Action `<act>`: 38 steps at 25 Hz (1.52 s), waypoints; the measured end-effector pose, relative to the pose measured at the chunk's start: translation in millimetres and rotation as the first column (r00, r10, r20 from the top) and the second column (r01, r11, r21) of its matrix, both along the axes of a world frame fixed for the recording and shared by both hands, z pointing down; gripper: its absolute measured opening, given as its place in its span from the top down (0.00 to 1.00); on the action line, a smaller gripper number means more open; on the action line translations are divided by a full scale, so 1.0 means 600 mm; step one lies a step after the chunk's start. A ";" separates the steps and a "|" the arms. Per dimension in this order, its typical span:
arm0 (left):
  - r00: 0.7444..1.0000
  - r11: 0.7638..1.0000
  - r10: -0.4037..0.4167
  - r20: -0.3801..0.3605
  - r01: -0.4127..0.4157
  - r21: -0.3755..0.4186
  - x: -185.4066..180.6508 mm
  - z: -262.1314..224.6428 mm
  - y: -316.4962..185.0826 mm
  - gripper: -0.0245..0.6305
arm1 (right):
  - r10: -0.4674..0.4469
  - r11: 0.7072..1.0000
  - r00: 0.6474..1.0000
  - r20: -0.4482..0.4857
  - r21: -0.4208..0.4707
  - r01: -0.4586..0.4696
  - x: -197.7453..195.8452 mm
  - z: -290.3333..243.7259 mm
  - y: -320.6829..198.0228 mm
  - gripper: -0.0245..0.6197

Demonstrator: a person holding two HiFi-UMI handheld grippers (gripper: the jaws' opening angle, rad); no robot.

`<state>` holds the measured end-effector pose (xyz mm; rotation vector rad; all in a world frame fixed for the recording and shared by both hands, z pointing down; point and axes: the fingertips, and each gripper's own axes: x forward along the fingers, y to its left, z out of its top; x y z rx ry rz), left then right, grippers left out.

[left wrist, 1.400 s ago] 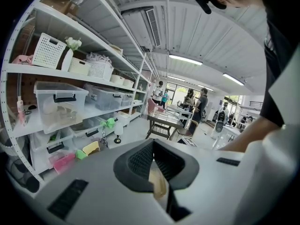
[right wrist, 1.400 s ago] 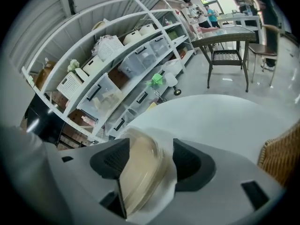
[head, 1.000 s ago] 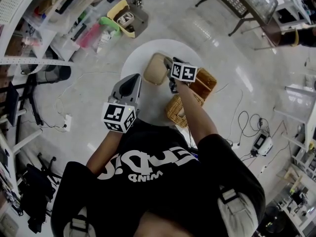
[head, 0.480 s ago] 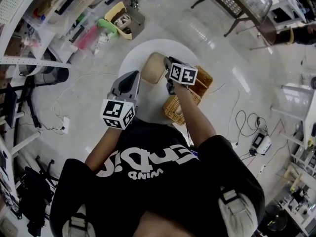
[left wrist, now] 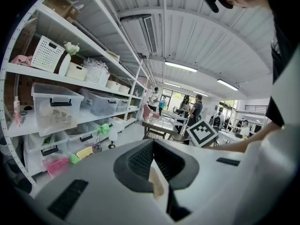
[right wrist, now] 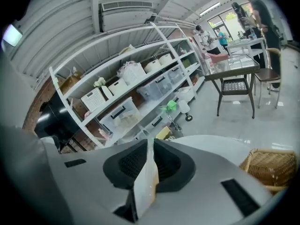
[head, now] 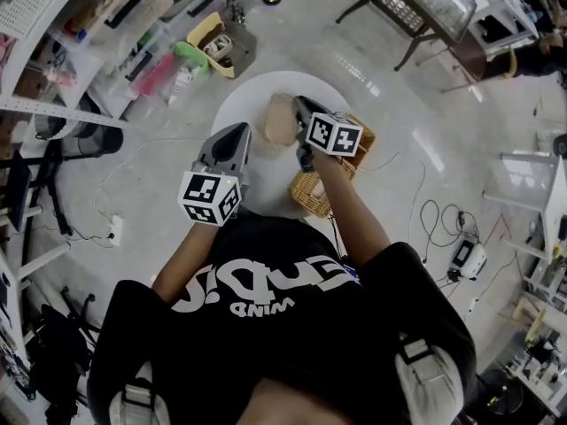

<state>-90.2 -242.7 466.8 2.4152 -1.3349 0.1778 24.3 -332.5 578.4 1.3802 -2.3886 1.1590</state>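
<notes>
Beige flat disc [head: 278,119] clamped edge-on between the jaws of the right gripper [right wrist: 147,167], above the round white table [head: 237,104] near a wicker basket [head: 312,193]; left gripper [left wrist: 155,175] jaws pressed together.

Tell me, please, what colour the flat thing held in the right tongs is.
The flat thing is pale beige; the head view shows it best.

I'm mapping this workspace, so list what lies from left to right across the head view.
Shelving → left gripper, shut on a beige scrap → beige disc, clamped by the right gripper → wicker basket → white box with cables on the floor.
</notes>
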 end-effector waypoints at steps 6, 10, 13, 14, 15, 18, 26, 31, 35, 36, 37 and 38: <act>1.000 1.000 -0.008 -0.006 0.008 0.027 0.005 -0.018 0.019 0.96 | -0.010 0.994 0.998 0.059 0.107 0.004 0.007 -0.105 0.030 0.90; 1.000 0.998 -0.018 -0.012 0.019 0.054 0.004 -0.038 0.027 0.96 | -0.009 0.980 0.998 0.059 0.200 -0.003 0.026 -0.185 0.061 0.90; 1.000 0.997 -0.018 -0.014 0.019 0.072 0.005 -0.049 0.036 0.96 | -0.009 0.962 0.999 0.044 0.274 -0.003 0.040 -0.240 0.094 0.90; 1.000 0.997 -0.017 -0.016 0.018 0.076 0.006 -0.052 0.038 0.96 | -0.008 0.956 0.999 0.039 0.295 -0.004 0.046 -0.256 0.105 0.90; 1.000 0.997 -0.016 -0.017 0.018 0.081 0.007 -0.056 0.040 0.96 | -0.008 0.950 0.999 0.033 0.313 -0.003 0.050 -0.270 0.116 0.90; 1.000 0.995 -0.011 -0.021 0.013 0.096 0.012 -0.069 0.045 0.96 | -0.011 0.933 1.000 0.005 0.361 0.009 0.062 -0.302 0.152 0.90; 1.000 0.991 -0.007 -0.010 0.008 0.134 0.017 -0.087 0.057 0.96 | 0.019 0.879 0.994 -0.103 0.475 0.033 0.089 -0.305 0.226 0.90; 1.000 0.988 -0.005 -0.001 0.005 0.154 0.017 -0.094 0.063 0.96 | 0.057 0.868 0.993 -0.105 0.497 0.002 0.102 -0.281 0.243 0.90; 1.000 0.987 -0.010 0.004 0.009 0.161 0.021 -0.091 0.068 0.96 | 0.076 0.868 0.990 -0.120 0.496 -0.006 0.112 -0.252 0.246 0.90; 1.000 0.987 -0.010 0.005 0.009 0.161 0.022 -0.089 0.069 0.96 | 0.082 0.870 0.989 -0.123 0.494 -0.011 0.116 -0.244 0.245 0.90; 1.000 0.987 -0.009 0.005 0.008 0.160 0.024 -0.088 0.071 0.96 | 0.091 0.871 0.988 -0.125 0.491 -0.018 0.120 -0.238 0.244 0.90; 1.000 0.987 -0.008 0.006 0.007 0.160 0.025 -0.088 0.071 0.96 | 0.100 0.873 0.987 -0.127 0.488 -0.026 0.124 -0.232 0.241 0.90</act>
